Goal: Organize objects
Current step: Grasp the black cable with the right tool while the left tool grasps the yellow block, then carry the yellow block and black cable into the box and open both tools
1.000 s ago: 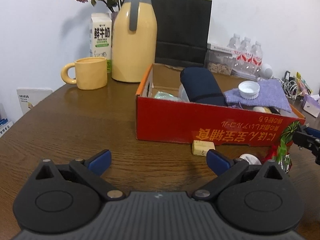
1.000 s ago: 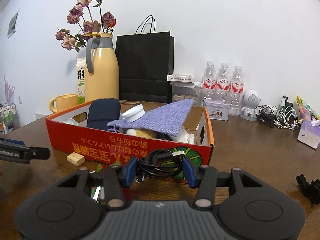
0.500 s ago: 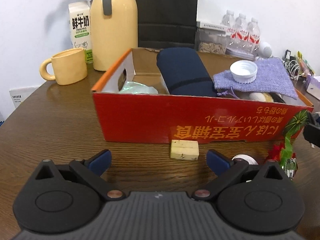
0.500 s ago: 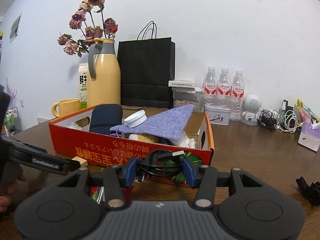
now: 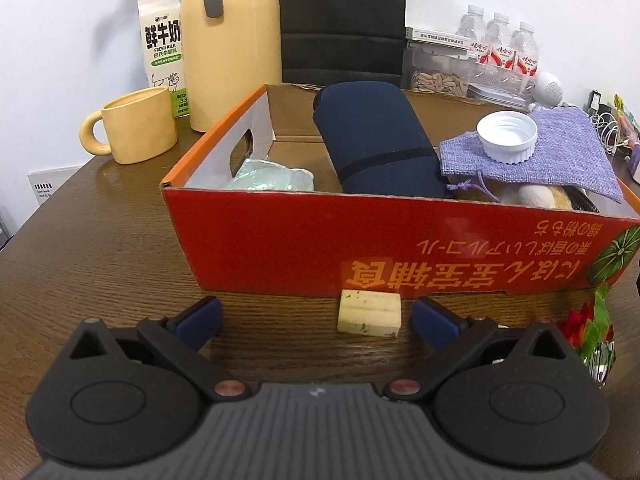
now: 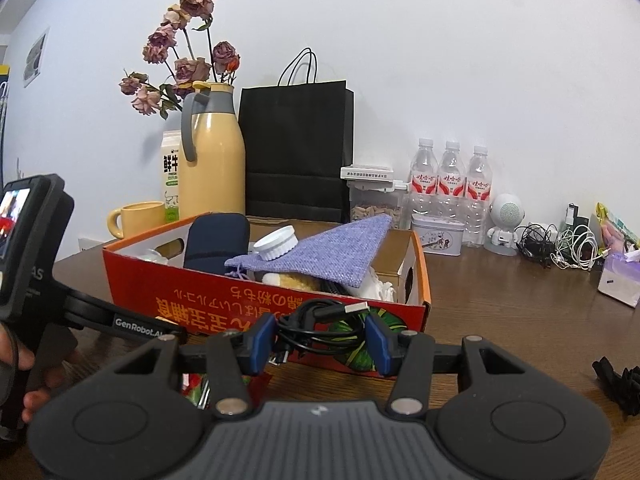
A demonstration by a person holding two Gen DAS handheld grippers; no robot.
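A red cardboard box (image 5: 304, 240) (image 6: 160, 280) stands on the brown table and holds a rolled navy cloth (image 5: 372, 140), a purple woven pouch (image 5: 560, 156) with a white cap (image 5: 506, 136) on it, and a pale green packet (image 5: 268, 178). A small cream block (image 5: 369, 313) lies on the table just in front of the box. My left gripper (image 5: 316, 316) stands open, low over the table, with the block between its blue fingertips and clear of both. My right gripper (image 6: 322, 338) is shut on a coiled black USB cable (image 6: 320, 320), held in front of the box's right corner.
Behind the box stand a yellow mug (image 5: 136, 126), a milk carton (image 5: 162, 44), a tall yellow jug (image 5: 230, 40), a black paper bag (image 6: 296, 152) and water bottles (image 6: 452, 184). A red-and-green foil item (image 5: 592, 328) lies at the box's right front. Tangled cables (image 6: 560, 246) sit far right.
My left gripper has moved up to the box front, so the cream block now lies between its fingertips. The right gripper has held still with the cable.
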